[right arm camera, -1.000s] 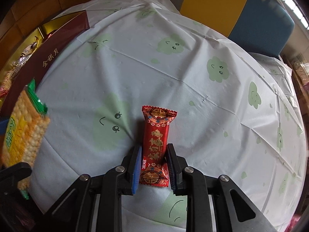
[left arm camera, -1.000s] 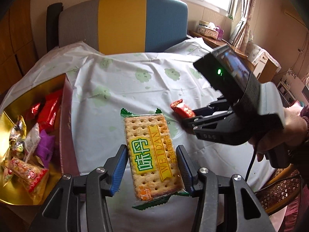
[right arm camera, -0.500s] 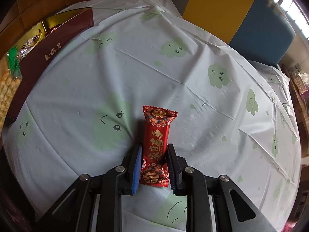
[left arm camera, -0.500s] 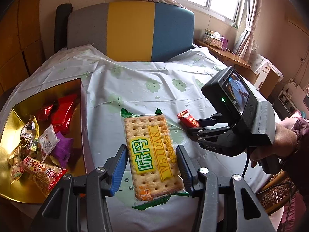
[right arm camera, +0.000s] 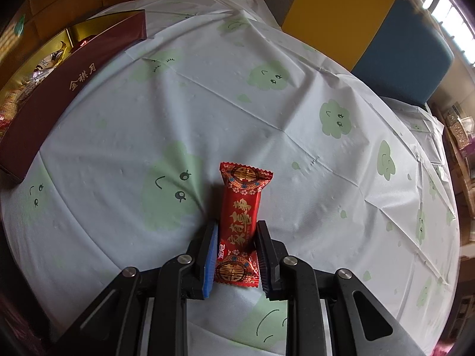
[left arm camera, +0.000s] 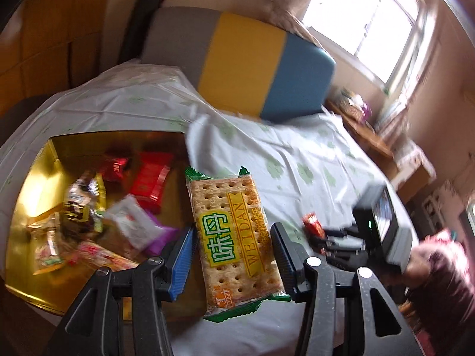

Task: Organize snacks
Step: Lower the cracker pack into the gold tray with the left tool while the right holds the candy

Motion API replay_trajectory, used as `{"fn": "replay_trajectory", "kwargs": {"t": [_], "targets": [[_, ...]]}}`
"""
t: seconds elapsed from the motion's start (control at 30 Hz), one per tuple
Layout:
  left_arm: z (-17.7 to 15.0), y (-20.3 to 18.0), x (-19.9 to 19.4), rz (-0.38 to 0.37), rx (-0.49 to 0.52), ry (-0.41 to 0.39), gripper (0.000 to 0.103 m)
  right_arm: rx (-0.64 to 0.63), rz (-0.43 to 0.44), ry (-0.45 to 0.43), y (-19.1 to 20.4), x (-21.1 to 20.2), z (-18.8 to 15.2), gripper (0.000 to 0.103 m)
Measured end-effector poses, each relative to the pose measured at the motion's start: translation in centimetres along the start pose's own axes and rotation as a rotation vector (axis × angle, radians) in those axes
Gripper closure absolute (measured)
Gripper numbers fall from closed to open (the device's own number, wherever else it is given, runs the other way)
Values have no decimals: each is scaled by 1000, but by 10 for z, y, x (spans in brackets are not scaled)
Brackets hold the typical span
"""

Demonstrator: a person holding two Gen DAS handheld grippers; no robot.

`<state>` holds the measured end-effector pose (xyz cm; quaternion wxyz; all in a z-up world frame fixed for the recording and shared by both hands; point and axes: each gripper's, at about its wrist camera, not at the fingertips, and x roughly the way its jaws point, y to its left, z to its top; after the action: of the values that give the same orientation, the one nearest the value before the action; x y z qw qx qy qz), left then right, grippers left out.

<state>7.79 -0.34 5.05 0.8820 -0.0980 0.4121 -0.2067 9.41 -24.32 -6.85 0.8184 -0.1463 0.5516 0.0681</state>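
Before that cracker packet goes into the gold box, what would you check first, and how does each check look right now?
1. Left claw grips cracker packet: ok.
2. Packet over gold box: not ok, it hangs at the box's edge.
3. Landing spot among the snacks free: cannot tell, blurred.
4. Right claw shut on red candy: ok.
5. Right claw away from the box: ok.

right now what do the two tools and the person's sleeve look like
Both are black plastic scissor-link tools with silver pivot rivets. On the left tool and the right tool, one finger carries a blue pad and the other a black ribbed pad. The right one carries a boxy housing with a small screen. The sleeve is maroon.
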Motion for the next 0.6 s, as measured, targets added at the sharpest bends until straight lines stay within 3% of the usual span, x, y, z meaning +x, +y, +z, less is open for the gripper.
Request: {"fn": "replay_trajectory", "kwargs": {"t": [0.17,0.3,0.6], "targets": [[27,75,-20,33,-201,-45,51,-3,-4,2,0,1,0,79],[30,109,-16,52,-285,-32,51,-3,-6,3,0,1,0,79],[44,128,39,108,-278,78,51,-2,-6,4,-1,2,1,78]]}}
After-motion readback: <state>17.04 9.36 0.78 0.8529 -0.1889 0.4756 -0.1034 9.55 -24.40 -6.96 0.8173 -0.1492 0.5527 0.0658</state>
